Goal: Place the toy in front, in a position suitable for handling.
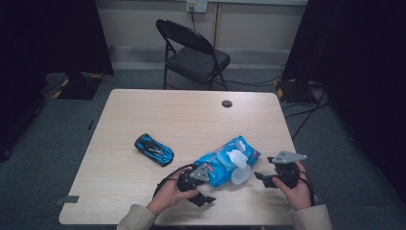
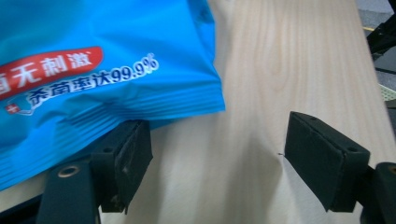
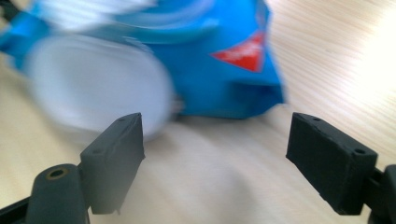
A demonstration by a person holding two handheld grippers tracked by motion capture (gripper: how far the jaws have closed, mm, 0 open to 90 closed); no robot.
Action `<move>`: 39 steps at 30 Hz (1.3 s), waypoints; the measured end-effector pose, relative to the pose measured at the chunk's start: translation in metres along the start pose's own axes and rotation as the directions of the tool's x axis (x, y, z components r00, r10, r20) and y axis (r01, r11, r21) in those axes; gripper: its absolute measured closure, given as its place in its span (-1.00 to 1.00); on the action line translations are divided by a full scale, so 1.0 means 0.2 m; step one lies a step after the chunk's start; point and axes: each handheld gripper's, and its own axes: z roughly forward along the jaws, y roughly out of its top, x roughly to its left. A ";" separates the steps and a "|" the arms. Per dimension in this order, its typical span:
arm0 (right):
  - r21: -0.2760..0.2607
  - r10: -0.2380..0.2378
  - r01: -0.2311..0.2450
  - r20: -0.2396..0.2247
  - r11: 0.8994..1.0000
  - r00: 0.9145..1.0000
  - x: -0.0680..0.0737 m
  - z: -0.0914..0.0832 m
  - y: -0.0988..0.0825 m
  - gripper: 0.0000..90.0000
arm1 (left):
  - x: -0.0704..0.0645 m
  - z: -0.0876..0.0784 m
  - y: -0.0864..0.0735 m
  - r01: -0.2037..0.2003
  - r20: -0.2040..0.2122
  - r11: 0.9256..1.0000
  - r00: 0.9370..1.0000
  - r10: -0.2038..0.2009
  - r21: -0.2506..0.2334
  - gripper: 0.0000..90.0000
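Note:
A blue wet-wipe pack (image 1: 218, 165) lies on the wooden table (image 1: 191, 120), right of the middle near the front. Its white flip lid (image 1: 240, 176) stands open, with a wipe (image 1: 238, 157) sticking up. My left gripper (image 1: 207, 188) sits at the pack's near left corner and is open. In the left gripper view the pack (image 2: 93, 70) hangs over the left jaw, and the left gripper (image 2: 212, 154) has only bare table between its pads. My right gripper (image 1: 265, 170) is open just right of the lid. Its own view shows the right gripper (image 3: 215, 154) facing the blurred lid (image 3: 98, 84) and pack (image 3: 224, 60).
A blue toy car (image 1: 154, 149) lies left of the pack. A dark cable hole (image 1: 227, 103) is set in the table's far side. Behind the table stands a black folding chair (image 1: 194, 52), and cables run over the floor at the right.

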 end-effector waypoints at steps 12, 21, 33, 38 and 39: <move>-0.010 -0.061 0.060 -0.092 0.998 0.994 0.27 0.01 0.05 -0.66 | -0.05 -0.18 -0.15 0.016 -0.048 1.000 0.999 -0.017 -0.019 -0.59; 0.000 -0.077 0.078 -0.118 0.997 0.990 0.37 0.09 0.04 -0.68 | -0.06 -0.22 -0.19 0.010 -0.045 1.000 0.999 -0.009 0.015 -0.59; -0.009 -0.022 0.021 -0.081 1.000 0.996 0.43 0.19 0.07 -0.69 | -0.06 -0.30 -0.24 0.019 -0.052 1.000 0.998 -0.018 0.017 -0.59; -0.015 0.023 -0.024 -0.037 1.000 0.999 0.48 0.21 0.13 -0.72 | -0.05 -0.34 -0.26 0.030 -0.065 0.999 0.997 -0.029 0.013 -0.59; -0.012 0.034 -0.035 -0.030 0.999 0.999 0.48 0.21 0.13 -0.74 | -0.05 -0.35 -0.26 0.031 -0.064 0.999 0.998 -0.030 0.015 -0.59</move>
